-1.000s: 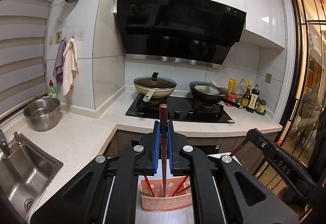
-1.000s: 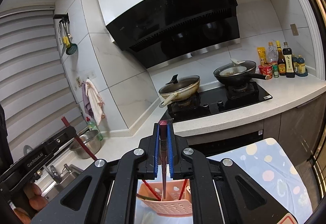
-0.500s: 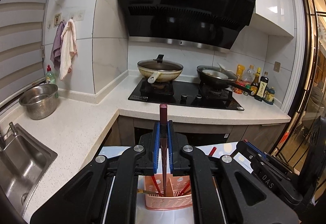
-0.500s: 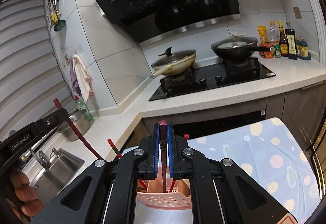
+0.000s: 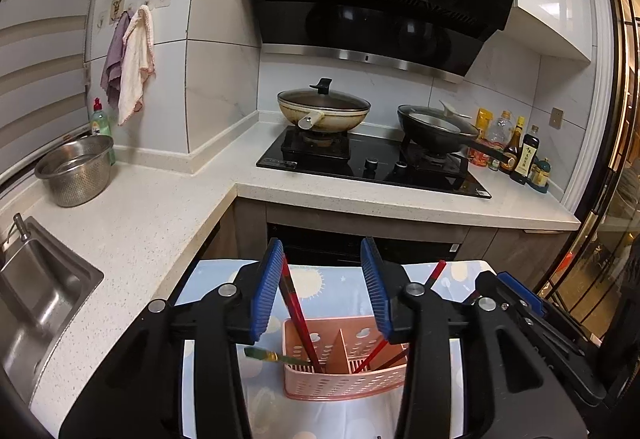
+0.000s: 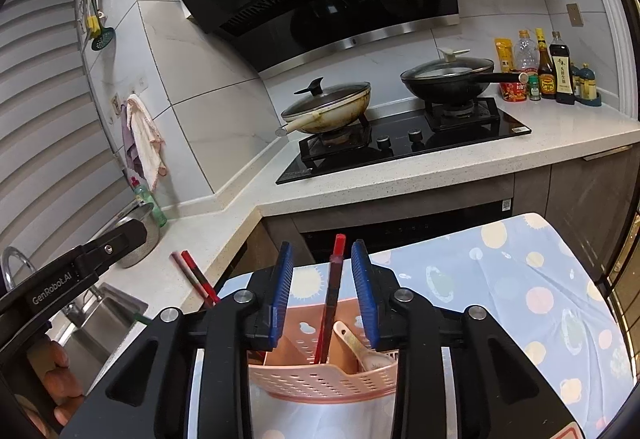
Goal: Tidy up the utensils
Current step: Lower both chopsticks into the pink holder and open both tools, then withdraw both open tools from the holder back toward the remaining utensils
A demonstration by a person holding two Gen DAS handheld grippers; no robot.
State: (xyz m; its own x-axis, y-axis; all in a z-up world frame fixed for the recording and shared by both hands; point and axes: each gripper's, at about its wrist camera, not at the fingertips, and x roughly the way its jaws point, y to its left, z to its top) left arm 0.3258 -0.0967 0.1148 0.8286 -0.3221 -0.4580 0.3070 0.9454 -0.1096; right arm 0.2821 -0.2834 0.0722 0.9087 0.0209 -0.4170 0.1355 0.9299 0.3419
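A pink perforated utensil basket (image 5: pixel 344 379) (image 6: pixel 324 379) stands on a table with a blue patterned cloth (image 6: pixel 520 295). My left gripper (image 5: pixel 320 287) is open above it; a red and black chopstick (image 5: pixel 298 315) leans in the basket's left compartment, free of the pads. My right gripper (image 6: pixel 322 287) is open too; a red and black chopstick (image 6: pixel 332 295) stands in the basket between its jaws. A white ceramic spoon (image 6: pixel 360 345) lies in the basket. A green-handled utensil (image 5: pixel 276 357) sticks out on the left. More chopsticks (image 5: pixel 376 355) lean in the right compartment.
A white counter (image 5: pixel 140 215) runs behind the table, with a sink (image 5: pixel 36 291) and a steel colander (image 5: pixel 74 169) at left. A black hob (image 5: pixel 372 163) carries two lidded pans (image 5: pixel 324 111). Sauce bottles (image 5: pixel 516 151) stand at the far right.
Both grippers have opened and let go of their chopsticks, which now stand loose in the basket. Both cameras have tilted downward toward the basket.
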